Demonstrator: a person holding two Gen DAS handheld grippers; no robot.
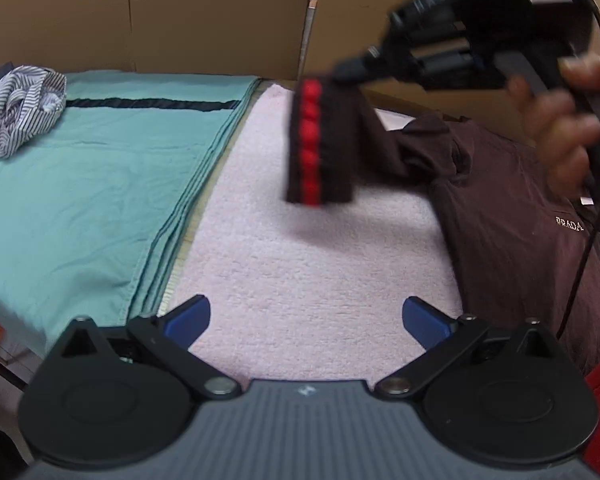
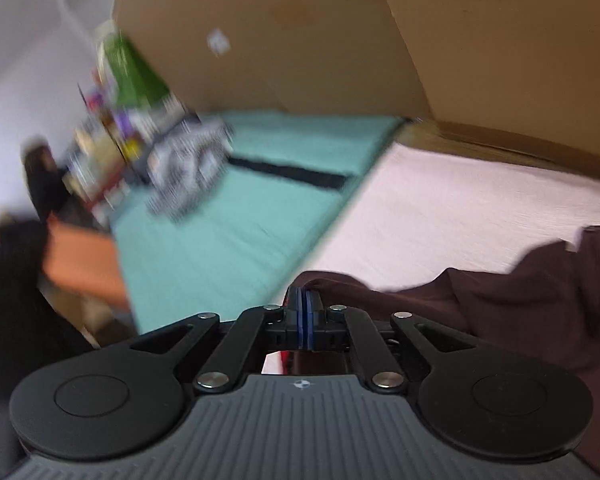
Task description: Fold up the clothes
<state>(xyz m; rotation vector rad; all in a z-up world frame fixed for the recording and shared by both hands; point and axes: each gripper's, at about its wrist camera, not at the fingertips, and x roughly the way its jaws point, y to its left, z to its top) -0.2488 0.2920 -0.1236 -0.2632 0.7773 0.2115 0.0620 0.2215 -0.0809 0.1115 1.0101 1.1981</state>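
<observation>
Pinching brown shirt's (image 1: 512, 208) red-striped sleeve cuff (image 1: 320, 144), right gripper (image 2: 305, 312) jaws clamped, cuff lifted over pink towel (image 1: 300, 260). Left gripper (image 1: 306, 316) jaws wide apart, empty, low over near towel. Shirt body right; teal sheet (image 1: 80, 200) left, striped garment (image 1: 18, 110) far left.

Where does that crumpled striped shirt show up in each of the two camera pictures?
Left wrist view: the striped shirt lies crumpled at the far left, on the back corner of the teal sheet.
Right wrist view: the striped shirt is a blurred heap left of centre, again on the teal sheet.
Shared landmark: the black stripe across the teal sheet, running rightward from the shirt.
</observation>
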